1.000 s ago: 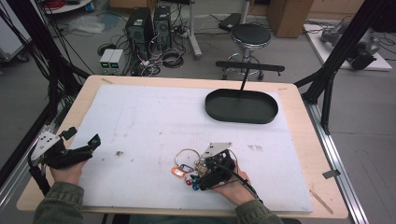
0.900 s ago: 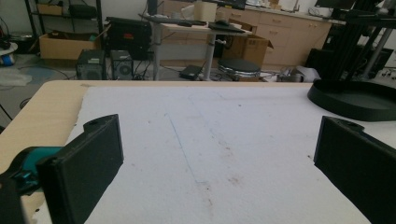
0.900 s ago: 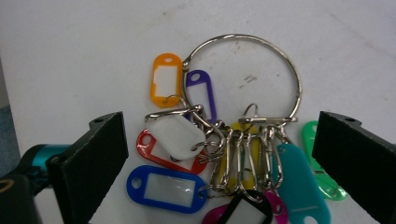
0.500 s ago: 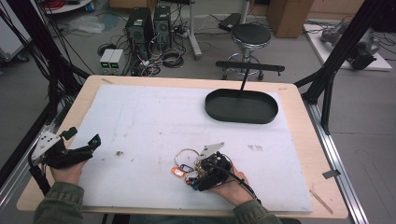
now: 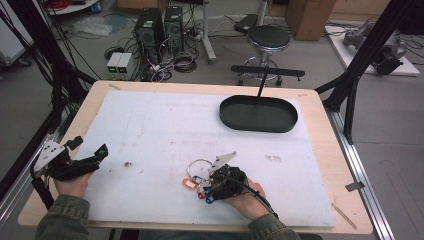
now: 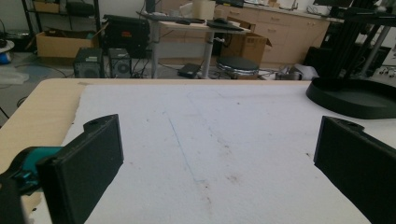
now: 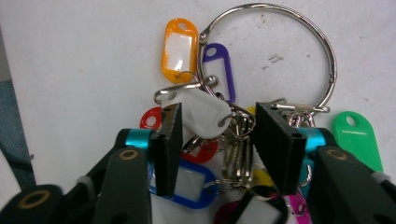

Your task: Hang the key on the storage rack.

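From the high view, the right gripper points down at a bunch of key tags lying on the white mat near the front edge of the table, with the person's right hand wrapped around its body. An orange tag lies at the left of the bunch, and a metal ring lies just behind it. The left gripper rests far off at the left edge of the mat, held in the left hand. A black oval tray sits well apart at the far right of the mat.

In the left gripper view, the two black jaws stand spread wide with bare mat between them, touching nothing. The tray shows at the far right.

In the right gripper view, the right gripper has just been closing and its jaws stand partway in, on either side of the bunch. A white tag and a cluster of small metal rings lie between the jaws. The left jaw is at the white tag's edge; whether it presses I cannot tell. The right jaw stands just beside the small rings, with a gap. The orange tag, a purple tag and the large ring lie beyond the tips; a green tag lies outside the right jaw, a blue one below the left.
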The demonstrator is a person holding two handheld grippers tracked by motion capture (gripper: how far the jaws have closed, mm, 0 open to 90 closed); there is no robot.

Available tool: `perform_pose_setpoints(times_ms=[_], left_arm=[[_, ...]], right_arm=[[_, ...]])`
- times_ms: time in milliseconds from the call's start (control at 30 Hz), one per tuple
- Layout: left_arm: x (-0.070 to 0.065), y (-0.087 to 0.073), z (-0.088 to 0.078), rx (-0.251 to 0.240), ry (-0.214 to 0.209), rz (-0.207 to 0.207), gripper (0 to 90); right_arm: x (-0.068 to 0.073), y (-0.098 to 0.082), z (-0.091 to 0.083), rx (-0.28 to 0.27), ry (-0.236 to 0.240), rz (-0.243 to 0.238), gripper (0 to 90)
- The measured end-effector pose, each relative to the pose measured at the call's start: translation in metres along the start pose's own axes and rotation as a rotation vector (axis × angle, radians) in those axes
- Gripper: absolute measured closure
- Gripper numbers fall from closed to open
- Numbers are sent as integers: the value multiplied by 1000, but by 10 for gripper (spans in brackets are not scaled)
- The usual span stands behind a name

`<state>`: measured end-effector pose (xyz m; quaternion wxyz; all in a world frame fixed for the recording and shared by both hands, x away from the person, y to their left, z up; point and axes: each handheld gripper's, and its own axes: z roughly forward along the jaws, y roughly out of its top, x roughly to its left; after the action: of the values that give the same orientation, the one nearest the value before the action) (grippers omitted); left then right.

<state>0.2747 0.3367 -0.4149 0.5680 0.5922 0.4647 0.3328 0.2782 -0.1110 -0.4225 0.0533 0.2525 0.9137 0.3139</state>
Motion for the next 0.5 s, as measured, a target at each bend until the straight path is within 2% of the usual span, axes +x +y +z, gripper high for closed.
perform_pose_setpoints(times_ms=[133,267,500], left_arm=[[0,0,0,0,0,1,19],[0,0,0,-1,1,0,19],[0,0,0,-1,1,0,18]], right_arm=[[-1,0,-1,-2,-10,4,584],[-1,0,-4,-15,-21,1,718],[-4,0,-8,-37,-27,14,778]])
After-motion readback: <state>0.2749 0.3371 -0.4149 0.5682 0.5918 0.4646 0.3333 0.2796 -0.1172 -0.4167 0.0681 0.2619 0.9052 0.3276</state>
